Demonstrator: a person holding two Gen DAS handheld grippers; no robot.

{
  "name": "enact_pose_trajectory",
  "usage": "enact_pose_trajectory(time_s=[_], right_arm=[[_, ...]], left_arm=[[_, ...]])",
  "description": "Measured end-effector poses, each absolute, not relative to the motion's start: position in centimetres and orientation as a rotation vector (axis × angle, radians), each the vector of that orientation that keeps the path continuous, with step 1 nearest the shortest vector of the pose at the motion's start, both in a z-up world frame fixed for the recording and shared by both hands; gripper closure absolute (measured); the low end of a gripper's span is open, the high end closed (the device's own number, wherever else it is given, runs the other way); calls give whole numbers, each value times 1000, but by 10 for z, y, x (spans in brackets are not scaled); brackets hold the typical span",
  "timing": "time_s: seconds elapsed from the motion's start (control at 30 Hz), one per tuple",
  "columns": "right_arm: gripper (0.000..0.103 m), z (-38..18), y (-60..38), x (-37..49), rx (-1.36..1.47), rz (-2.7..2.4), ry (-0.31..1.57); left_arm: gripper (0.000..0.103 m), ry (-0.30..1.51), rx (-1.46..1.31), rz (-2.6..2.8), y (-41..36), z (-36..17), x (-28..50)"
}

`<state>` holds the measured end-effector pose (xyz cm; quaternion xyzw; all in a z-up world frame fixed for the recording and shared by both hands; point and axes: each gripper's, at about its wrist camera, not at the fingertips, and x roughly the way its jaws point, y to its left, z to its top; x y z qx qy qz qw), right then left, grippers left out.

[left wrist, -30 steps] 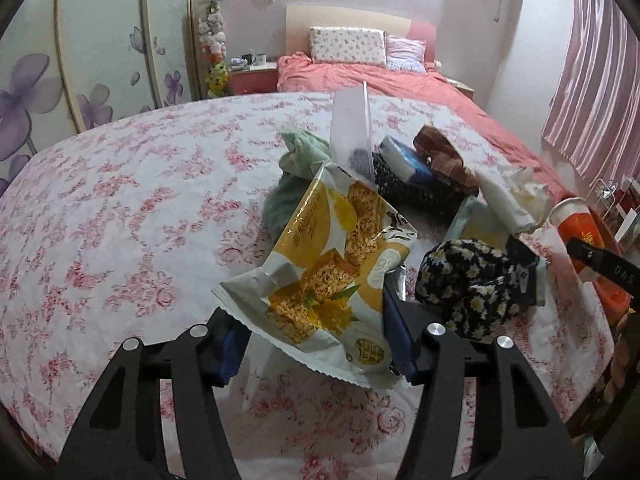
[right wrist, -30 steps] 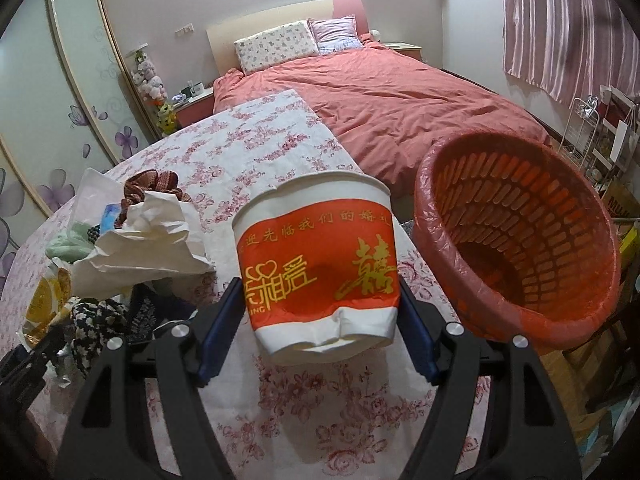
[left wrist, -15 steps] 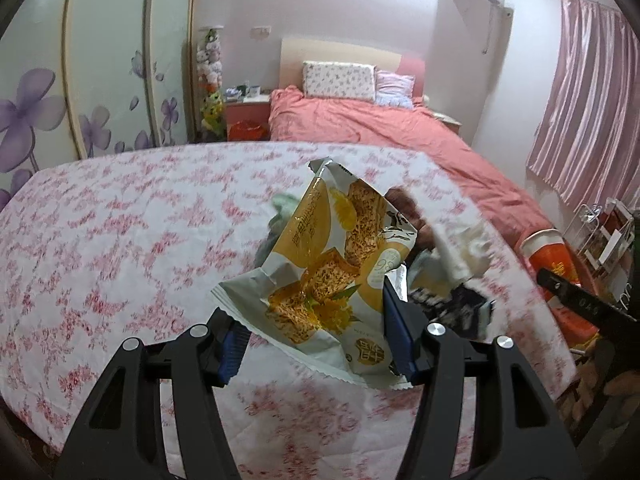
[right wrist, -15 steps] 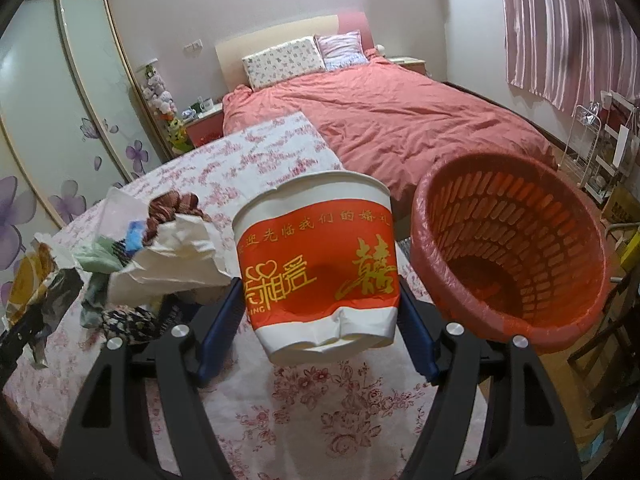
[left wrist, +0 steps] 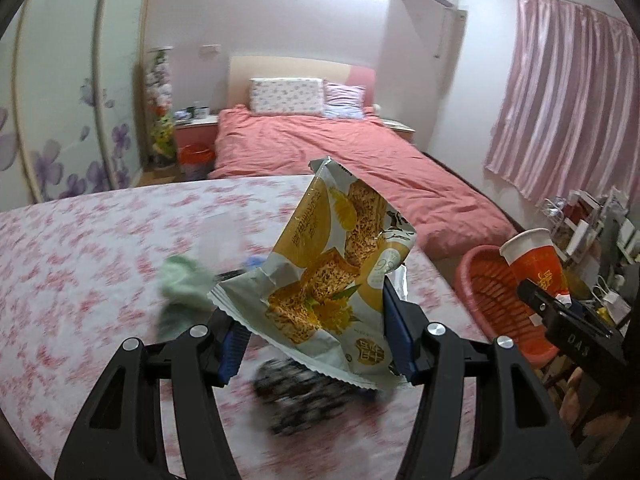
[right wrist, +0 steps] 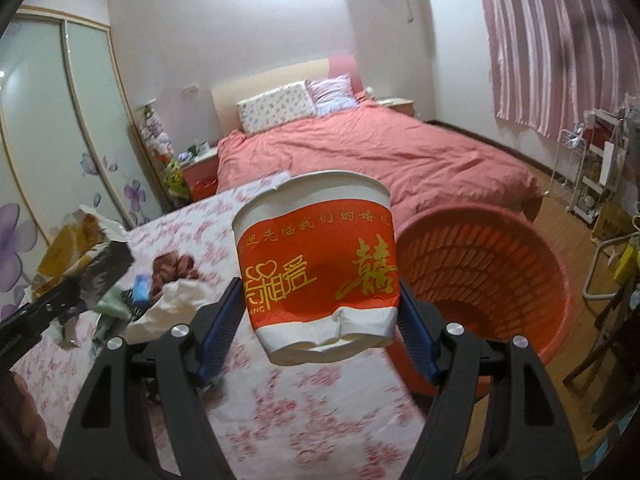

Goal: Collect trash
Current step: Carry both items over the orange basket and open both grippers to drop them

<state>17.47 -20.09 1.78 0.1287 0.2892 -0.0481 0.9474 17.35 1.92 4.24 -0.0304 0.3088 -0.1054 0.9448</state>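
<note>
Clamping a yellow snack wrapper (left wrist: pixel 332 276) between its blue pads, the left gripper (left wrist: pixel 316 336) held it in the air above the floral tablecloth (left wrist: pixel 80 248), the wrapper standing upright and blocking much of the forward view. Beneath it, blurred, lay a green cloth (left wrist: pixel 180 292) and a dark floral-print bundle (left wrist: pixel 304 392), with more hidden behind the wrapper. The right gripper (right wrist: pixel 320 316) was clenched on a dented red-and-white paper cup (right wrist: pixel 320 264), lifted clear of the table and tilted slightly. Just beside and beyond the cup to its right stood the orange basket (right wrist: pixel 500 264), off the table's edge on the wooden floor. To the cup's left, a crumpled white paper (right wrist: pixel 172 308) and a brown cloth (right wrist: pixel 172 268) remained on the table. A pink-covered bed (right wrist: pixel 380 152) filled the background, with pink curtains (right wrist: pixel 552 40) to the right.
</note>
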Motion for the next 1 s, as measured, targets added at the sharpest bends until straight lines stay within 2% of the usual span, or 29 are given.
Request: enact_pose_trajectory(time_s=[0.33, 0.67, 1.0], right_arm=[[32, 17, -282, 164, 302, -256, 544], [32, -15, -364, 170, 386, -379, 557], [31, -31, -408, 189, 485, -386, 543]], left_arm=[[44, 651, -30, -402, -75, 36, 200], [44, 716, -12, -570, -165, 12, 222], [42, 799, 11, -645, -216, -9, 233]])
